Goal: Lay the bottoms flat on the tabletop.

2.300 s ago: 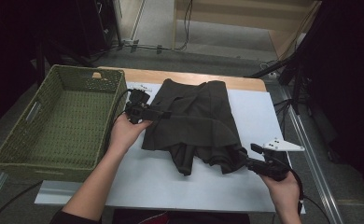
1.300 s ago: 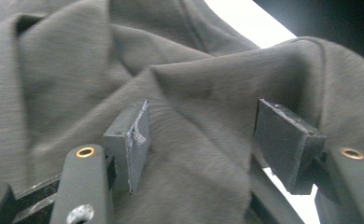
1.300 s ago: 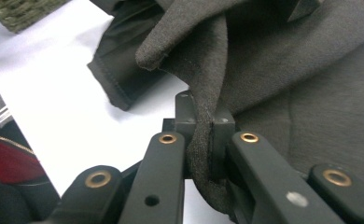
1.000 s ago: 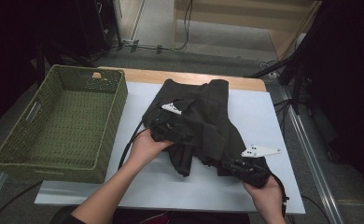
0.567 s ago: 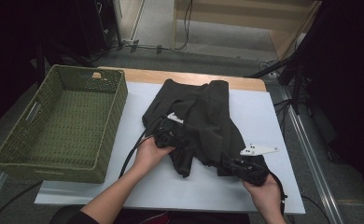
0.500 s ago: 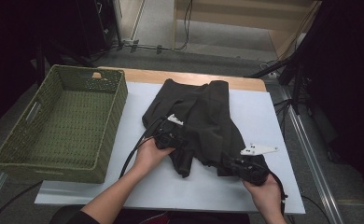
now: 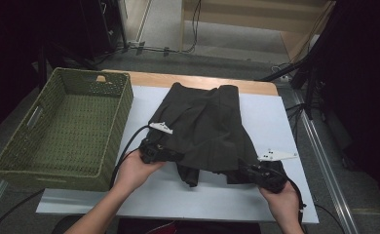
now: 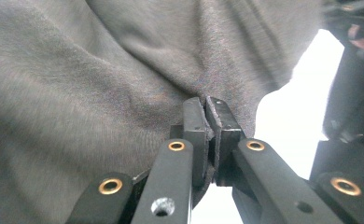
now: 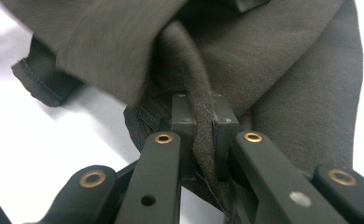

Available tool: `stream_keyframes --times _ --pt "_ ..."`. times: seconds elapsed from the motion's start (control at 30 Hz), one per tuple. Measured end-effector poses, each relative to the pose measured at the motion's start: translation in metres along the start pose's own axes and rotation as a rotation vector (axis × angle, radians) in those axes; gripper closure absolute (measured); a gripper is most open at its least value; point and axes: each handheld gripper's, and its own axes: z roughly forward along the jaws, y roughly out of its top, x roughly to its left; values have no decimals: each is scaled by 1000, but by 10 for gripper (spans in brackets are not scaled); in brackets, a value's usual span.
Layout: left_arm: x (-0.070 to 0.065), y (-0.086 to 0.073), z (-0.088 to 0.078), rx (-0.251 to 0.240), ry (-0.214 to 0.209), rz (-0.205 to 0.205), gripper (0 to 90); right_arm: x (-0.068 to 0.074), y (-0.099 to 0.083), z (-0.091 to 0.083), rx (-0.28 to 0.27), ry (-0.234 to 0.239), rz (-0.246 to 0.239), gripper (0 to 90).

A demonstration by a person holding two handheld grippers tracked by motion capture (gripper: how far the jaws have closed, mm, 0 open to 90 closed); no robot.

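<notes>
Left claw (image 7: 162, 152): just closed — clamped on the dark garment's (image 7: 207, 126) left edge fold.
Right claw (image 7: 244, 168): clamped on the garment's hem — near corner.
Desk (image 7: 275, 112): beneath both claws.

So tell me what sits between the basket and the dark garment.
In the high view, bare white table cover separates the basket from the garment; nearer the person, the left gripper's cable crosses it.

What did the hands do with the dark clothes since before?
The left gripper left the garment's far left edge, slid toward the person to its near part, and its jaws have just closed on the cloth. The right gripper kept pinching the near right corner. The basket stayed put.
</notes>
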Motion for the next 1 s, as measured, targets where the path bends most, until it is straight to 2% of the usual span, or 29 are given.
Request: stream_keyframes --times 0.1,0.2,0.3,0.37,0.43,0.47,0.53,0.57,0.63,0.7,0.8,0.87,0.93,1.0 --pt "-7 -5 -10 -25 -23 0 881 -1 2 -8 -15 -15 2 820" --pt "-14 -10 -8 -20 -38 19 876 0 3 -15 -30 -22 -8 820" --pt "-16 -11 -4 -12 -42 26 783 2 0 -18 -18 8 6 820" --pt "-16 -10 -5 -19 -30 33 739 4 -4 -21 -14 28 -1 805" --pt "-15 -9 -8 -44 -23 30 664 6 -8 -24 -17 41 -9 683" --pt "-14 -9 -9 -59 -20 29 613 6 -10 -26 -23 36 -8 620" --pt "-12 -9 -10 -70 6 31 564 6 -11 -30 -41 33 -9 582" --pt "-11 -9 -9 -74 21 32 519 6 -11 -33 -56 28 -13 535" --pt "-8 -10 -8 -81 34 27 485 5 -8 -35 -88 15 -11 462" --pt "-7 -10 -6 -88 46 28 435 4 -6 -35 -102 3 -10 445" --pt "-5 -11 -4 -89 61 31 418 2 -3 -42 -138 10 -6 448" --pt "-4 -10 -2 -92 60 31 418 -1 -1 -49 -157 -8 5 455" --pt "-3 -8 1 -88 65 35 405 -6 1 -48 -146 -25 25 463" --pt "-3 -7 5 -80 70 39 403 -10 0 -39 -123 -34 33 463"
